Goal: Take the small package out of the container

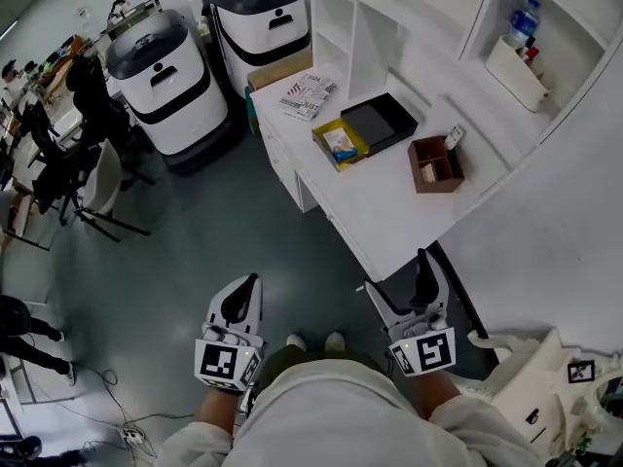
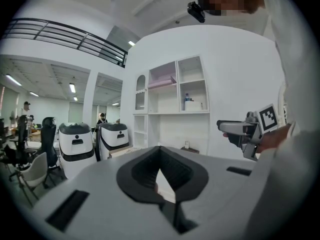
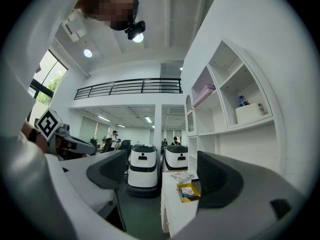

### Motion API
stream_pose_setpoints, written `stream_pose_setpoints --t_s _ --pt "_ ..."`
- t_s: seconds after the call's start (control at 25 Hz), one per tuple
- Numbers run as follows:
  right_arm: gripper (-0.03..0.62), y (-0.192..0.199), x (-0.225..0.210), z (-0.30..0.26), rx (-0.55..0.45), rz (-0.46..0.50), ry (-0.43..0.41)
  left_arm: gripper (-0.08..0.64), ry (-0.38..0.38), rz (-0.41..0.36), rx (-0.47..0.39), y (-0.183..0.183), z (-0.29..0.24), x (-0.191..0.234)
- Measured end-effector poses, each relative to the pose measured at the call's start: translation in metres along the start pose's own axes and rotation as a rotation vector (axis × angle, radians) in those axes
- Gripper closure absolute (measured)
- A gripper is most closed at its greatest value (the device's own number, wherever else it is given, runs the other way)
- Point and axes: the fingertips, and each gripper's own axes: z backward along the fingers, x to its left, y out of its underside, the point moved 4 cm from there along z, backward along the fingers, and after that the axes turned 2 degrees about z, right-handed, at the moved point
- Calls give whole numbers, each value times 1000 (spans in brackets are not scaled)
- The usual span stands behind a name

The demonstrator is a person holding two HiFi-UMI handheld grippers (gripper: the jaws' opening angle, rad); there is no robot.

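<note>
Two grippers, both empty, held close to my body short of the desk's (image 1: 389, 202) near corner: left gripper (image 1: 241, 300), jaws pressed together; right gripper (image 1: 401, 292), jaws spread wide, nothing between them. Farther along, by the desk's left edge toward its far end: yellow container (image 1: 319, 136), small package (image 1: 340, 144) lying inside, black tray (image 1: 380, 123) just beside it. Step in hand, by my judgement: the approach. The next move calls for carrying my right gripper over the container and lowering its jaws around the package.

Package (image 1: 340, 144) in container (image 1: 318, 134) on table (image 1: 389, 217), wooden box (image 1: 438, 184) right.
</note>
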Motion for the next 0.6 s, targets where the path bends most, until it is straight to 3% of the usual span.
stream_pose_setpoints --t_s 0.28,0.6 --pt "172 14 -14 -8 6 11 -31 552 -33 -2 9 11 -4 -4" --pt "173 28 -17 -62 11 32 -22 552 -23 29 7 22 -46 40"
